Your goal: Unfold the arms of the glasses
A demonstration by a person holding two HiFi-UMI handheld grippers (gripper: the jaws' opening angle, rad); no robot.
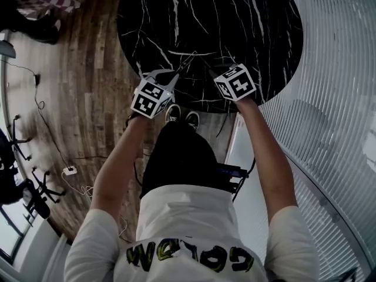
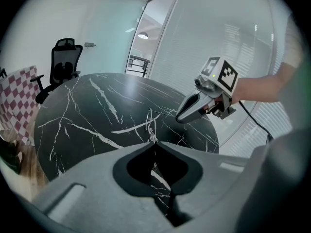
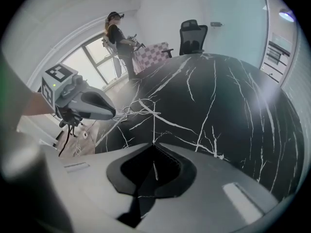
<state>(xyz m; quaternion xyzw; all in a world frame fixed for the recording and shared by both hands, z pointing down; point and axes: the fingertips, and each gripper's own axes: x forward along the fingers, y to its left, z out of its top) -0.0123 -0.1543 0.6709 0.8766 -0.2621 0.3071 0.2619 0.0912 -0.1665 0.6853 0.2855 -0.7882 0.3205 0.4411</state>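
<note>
Thin wire-framed glasses [image 1: 189, 61] hang just above the near part of the round black marble table [image 1: 247, 16], between my two grippers. My left gripper [image 1: 175, 75] is shut on the frame. In the left gripper view the wire [image 2: 151, 124] pokes up from the shut tips [image 2: 154, 142]. My right gripper [image 1: 210, 70] is shut on the end of one arm. In the right gripper view that arm [image 3: 154, 123] runs as a thin line from the shut tips [image 3: 154, 142] toward the lenses [image 3: 127, 109] at the left gripper [image 3: 114, 112]. The right gripper [image 2: 178, 119] shows in the left gripper view too.
An office chair [image 3: 192, 35] and a checkered object [image 3: 153, 52] stand beyond the table's far side. A person [image 3: 119, 38] stands by the window. A ribbed glass wall [image 1: 335, 98] runs along the right. Cables and a power strip [image 1: 70, 170] lie on the wooden floor.
</note>
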